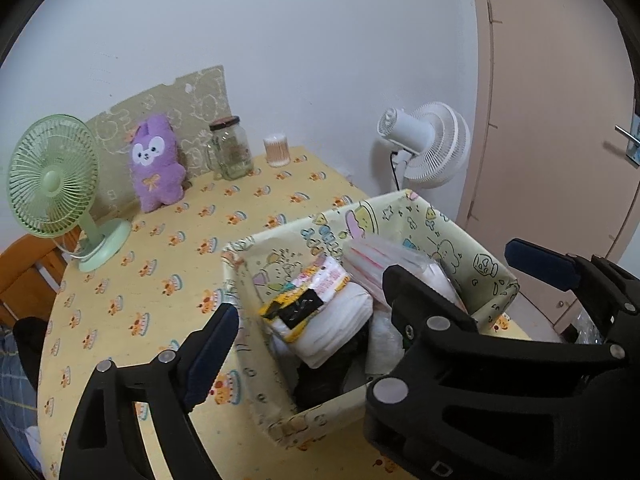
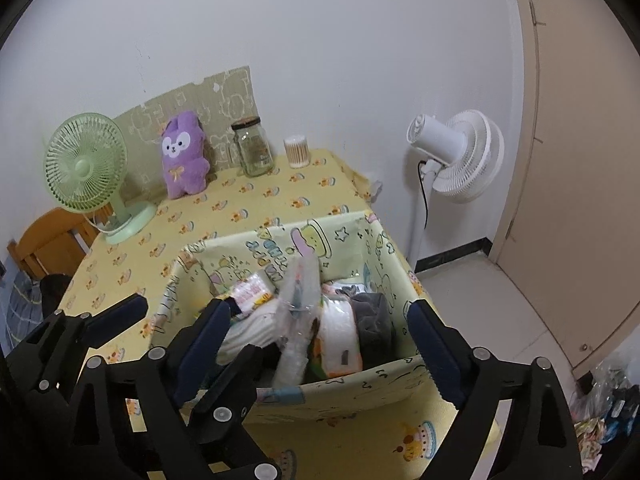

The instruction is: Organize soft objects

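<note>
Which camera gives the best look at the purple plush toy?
The left wrist view: the purple plush toy looks larger there, with face and bow clear, upright against the patterned board beside the green fan. The right wrist view shows it whole too, but smaller and farther off.

Cartoon-print storage box (image 1: 472,240) on yellow tablecloth (image 1: 160,248), holding wrapped white packs (image 1: 340,312). Left gripper (image 1: 304,320) spread wide above it. Behind: green desk fan (image 1: 54,176), purple plush rabbit (image 1: 154,164), glass jar (image 1: 231,148), white fan (image 1: 432,144).

Purple plush toy (image 1: 155,164), green fan (image 1: 52,176)
</note>
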A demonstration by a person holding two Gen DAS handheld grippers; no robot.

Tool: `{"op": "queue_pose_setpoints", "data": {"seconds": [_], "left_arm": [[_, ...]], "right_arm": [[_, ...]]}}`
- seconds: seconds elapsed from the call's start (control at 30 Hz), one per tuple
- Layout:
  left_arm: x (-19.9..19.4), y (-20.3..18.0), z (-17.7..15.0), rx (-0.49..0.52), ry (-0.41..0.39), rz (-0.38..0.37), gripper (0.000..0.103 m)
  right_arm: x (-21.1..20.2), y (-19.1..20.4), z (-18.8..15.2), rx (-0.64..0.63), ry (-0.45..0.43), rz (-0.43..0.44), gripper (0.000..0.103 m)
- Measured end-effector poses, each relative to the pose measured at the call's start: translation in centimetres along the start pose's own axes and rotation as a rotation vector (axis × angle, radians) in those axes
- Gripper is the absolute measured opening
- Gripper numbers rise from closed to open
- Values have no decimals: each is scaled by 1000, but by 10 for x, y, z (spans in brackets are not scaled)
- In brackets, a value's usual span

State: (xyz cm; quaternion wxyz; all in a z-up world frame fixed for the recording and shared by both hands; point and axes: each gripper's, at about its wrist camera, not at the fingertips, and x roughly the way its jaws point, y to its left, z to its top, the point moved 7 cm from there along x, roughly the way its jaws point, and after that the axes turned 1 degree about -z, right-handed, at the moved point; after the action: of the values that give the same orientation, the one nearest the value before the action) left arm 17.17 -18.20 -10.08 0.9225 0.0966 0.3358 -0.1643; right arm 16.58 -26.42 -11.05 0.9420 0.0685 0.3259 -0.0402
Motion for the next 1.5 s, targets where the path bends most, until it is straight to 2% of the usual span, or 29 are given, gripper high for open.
{"op": "queue_pose_setpoints", "data": {"seconds": [0.23,0.3,0.6,0.8,1.5], "left_arm": [[-25,16,4,-25,-48,31,98],[-32,22,5,-33,-62,40,99],[-66,49,2,-71,-115,104,102],[-92,72,-3,-108,-154,136,103],[-183,147,-34,-222,-268,310,103]], "right_arm": [[-20,16,7,1,-47,-6,99],[-26,20,9,2,-64,-11,103],[-54,50,16,-41,-125,-6,103],[-70,70,17,-53,-139,28,103],[-139,151,16,-163,-285,145,103]]}}
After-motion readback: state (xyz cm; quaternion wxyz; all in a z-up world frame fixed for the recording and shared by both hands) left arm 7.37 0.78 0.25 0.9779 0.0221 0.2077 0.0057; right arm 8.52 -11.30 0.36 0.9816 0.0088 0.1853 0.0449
